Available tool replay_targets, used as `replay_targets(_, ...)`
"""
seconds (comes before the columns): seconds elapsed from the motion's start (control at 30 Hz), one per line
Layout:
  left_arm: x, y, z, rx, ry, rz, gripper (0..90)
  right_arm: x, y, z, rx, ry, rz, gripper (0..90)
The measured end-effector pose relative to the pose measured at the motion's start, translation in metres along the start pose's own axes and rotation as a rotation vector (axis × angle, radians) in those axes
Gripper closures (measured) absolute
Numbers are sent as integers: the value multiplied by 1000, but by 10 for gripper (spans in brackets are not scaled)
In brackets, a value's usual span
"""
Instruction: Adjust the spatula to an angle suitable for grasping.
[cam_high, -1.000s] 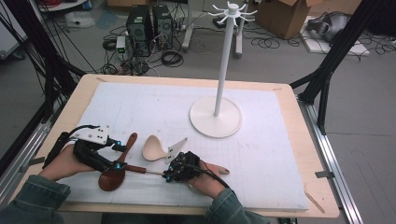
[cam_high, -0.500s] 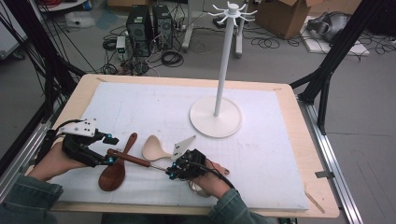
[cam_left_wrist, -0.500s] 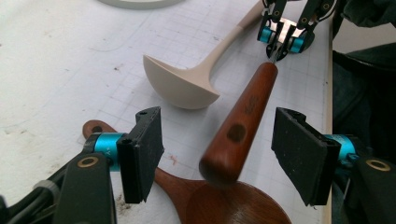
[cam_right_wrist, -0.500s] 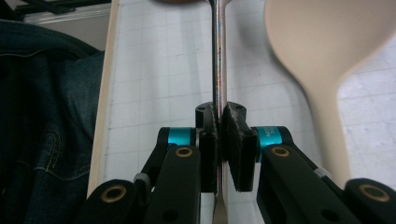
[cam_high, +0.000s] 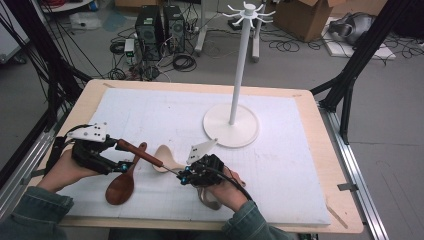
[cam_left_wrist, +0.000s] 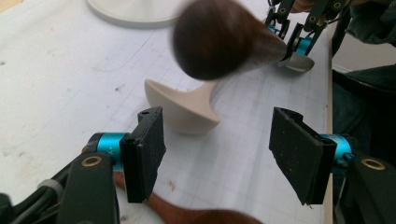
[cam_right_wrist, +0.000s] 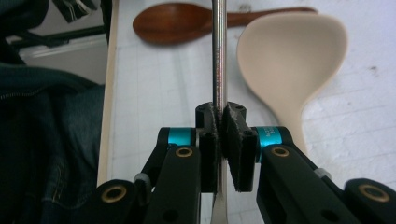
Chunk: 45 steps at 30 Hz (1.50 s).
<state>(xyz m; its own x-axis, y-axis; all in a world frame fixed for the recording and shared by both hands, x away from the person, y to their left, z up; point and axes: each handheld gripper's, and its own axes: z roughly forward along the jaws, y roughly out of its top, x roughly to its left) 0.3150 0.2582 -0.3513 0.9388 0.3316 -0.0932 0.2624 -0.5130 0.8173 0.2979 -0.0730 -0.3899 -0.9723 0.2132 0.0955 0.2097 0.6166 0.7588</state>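
Note:
A utensil with a dark wooden handle (cam_high: 134, 150) and a thin metal shaft (cam_right_wrist: 218, 56) hangs slanted above the white mat. My right gripper (cam_high: 183, 176) (cam_right_wrist: 223, 119) is shut on that shaft. Its blurred handle end (cam_left_wrist: 219, 42) points at my left gripper (cam_high: 112, 161) (cam_left_wrist: 222, 158), which stands open with nothing between its jaws, just short of the handle. A cream spoon (cam_high: 167, 157) (cam_left_wrist: 182, 107) (cam_right_wrist: 289, 60) lies under the shaft. A dark brown wooden spoon (cam_high: 122, 185) (cam_right_wrist: 187, 21) rests on the mat below the left gripper.
A white stand (cam_high: 232, 120) with a round base and hooks on top rises at the mat's middle right. The white mat (cam_high: 280, 165) covers most of the wooden table (cam_high: 320, 125). Computers and cables lie on the floor beyond the far edge.
The left gripper has drawn back to the left, away from the utensil. The right gripper has lifted the utensil, so its handle now slants up toward the left gripper.

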Motion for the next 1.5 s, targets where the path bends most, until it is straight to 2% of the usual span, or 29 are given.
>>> replay_targets(0.13,0,8,8,-14,-11,-10,385,-2,4,-2,-23,-17,17,845)
replay_targets(0.27,0,16,13,-31,-10,-22,399,-7,6,-3,-47,-37,69,845)
replay_targets(0.4,0,24,18,-57,-5,-30,424,-9,8,-2,-67,-53,99,845)
replay_targets(0.7,1,42,29,-113,51,-88,481,-10,9,2,-94,-64,146,844)
replay_targets(0.73,1,43,30,-116,53,-93,482,-11,8,2,-99,-66,139,844)
replay_targets(0.83,1,45,32,-122,53,-96,512,-12,8,3,-98,-62,155,843)
replay_targets(1.0,2,47,32,-131,45,-123,526,-15,7,3,-116,-43,166,837)
replay_targets(1.2,3,50,30,-160,18,-138,550,-22,7,1,-129,18,184,825)
replay_targets(1.3,4,55,29,-181,16,-139,555,-22,10,0,-132,15,172,833)
replay_targets(1.5,3,71,21,-203,22,-112,577,-20,22,-4,-150,8,160,827)
